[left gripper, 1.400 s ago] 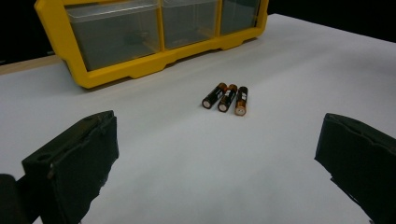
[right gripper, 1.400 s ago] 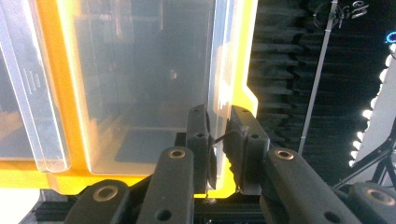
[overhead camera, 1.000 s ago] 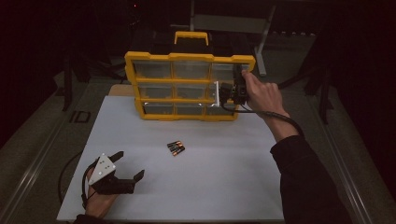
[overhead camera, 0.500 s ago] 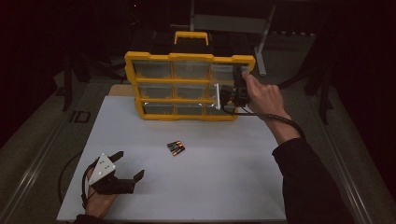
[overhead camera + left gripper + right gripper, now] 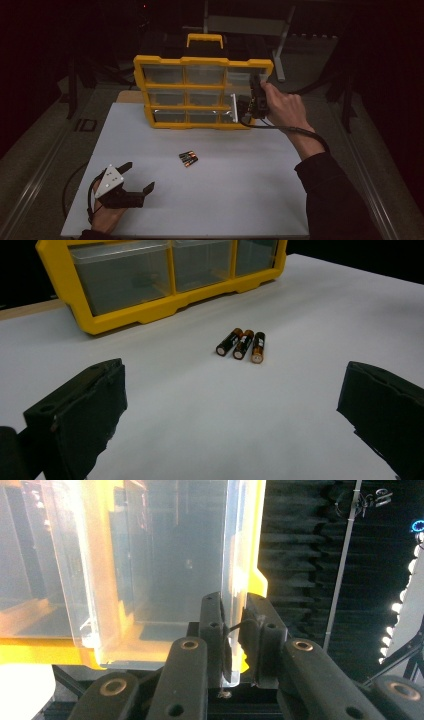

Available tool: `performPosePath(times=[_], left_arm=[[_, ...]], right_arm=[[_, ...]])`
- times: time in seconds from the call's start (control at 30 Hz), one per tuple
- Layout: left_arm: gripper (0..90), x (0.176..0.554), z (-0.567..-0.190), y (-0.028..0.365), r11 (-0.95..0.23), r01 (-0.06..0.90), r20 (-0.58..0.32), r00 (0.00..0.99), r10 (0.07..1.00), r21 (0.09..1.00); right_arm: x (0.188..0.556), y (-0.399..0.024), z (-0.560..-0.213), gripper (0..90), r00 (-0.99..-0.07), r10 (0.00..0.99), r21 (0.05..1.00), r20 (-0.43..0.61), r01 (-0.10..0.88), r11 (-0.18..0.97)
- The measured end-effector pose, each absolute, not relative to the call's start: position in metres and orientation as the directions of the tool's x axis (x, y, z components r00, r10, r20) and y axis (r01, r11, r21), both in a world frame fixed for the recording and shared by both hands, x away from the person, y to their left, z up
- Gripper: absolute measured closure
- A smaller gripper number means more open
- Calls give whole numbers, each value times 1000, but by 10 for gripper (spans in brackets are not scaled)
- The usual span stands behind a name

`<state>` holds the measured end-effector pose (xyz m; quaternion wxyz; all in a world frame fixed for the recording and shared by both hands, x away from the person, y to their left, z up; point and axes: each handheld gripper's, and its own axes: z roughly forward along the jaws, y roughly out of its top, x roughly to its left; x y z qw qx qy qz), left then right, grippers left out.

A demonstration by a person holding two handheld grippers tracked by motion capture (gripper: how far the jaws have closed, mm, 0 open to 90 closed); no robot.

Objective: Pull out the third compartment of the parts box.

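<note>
The right gripper (image 5: pixel 248 103) has its two black jaws pinched on the thin front wall of a clear plastic drawer (image 5: pixel 170 570), which sits at the right end of the yellow plastic organiser box with clear compartments (image 5: pixel 202 92). This box stands upright near the far edge of the white worktop (image 5: pixel 250 190). In the right gripper view the wall goes between the pads (image 5: pixel 214 630), and the drawer looks already a bit out of its yellow frame.

The step in hand, I think, is to pull this drawer out. To do it well:
- pull straight along the drawer's own rails, w/o twisting the wrist, otherwise the thin wall can bend or slip from the pads;
- keep the pinch firm but go slow, because the box is tall and light and can tip or slide toward the person;
- stop before the drawer comes fully free, if it only needs to be open.

The left gripper (image 5: pixel 131 186) rests at the near left corner of the worktop with jaws spread wide and nothing between them. It could press on the box frame to hold it, approx. at the bottom left.

Three small black-and-copper batteries (image 5: pixel 188 158) lie side by side near the worktop's middle, well apart from both grippers; they probably go in the drawer after.
</note>
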<state>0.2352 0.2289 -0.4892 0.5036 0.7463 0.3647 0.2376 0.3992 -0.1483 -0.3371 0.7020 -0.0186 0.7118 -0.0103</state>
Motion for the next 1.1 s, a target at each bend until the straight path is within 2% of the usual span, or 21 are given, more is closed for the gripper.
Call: performPosePath(times=[1.1], left_arm=[[1, 235, -489, 229, -225, 302, -12, 620, 784, 926]], right_arm=[[374, -153, -334, 791, -29, -63, -61, -998, -49, 997]])
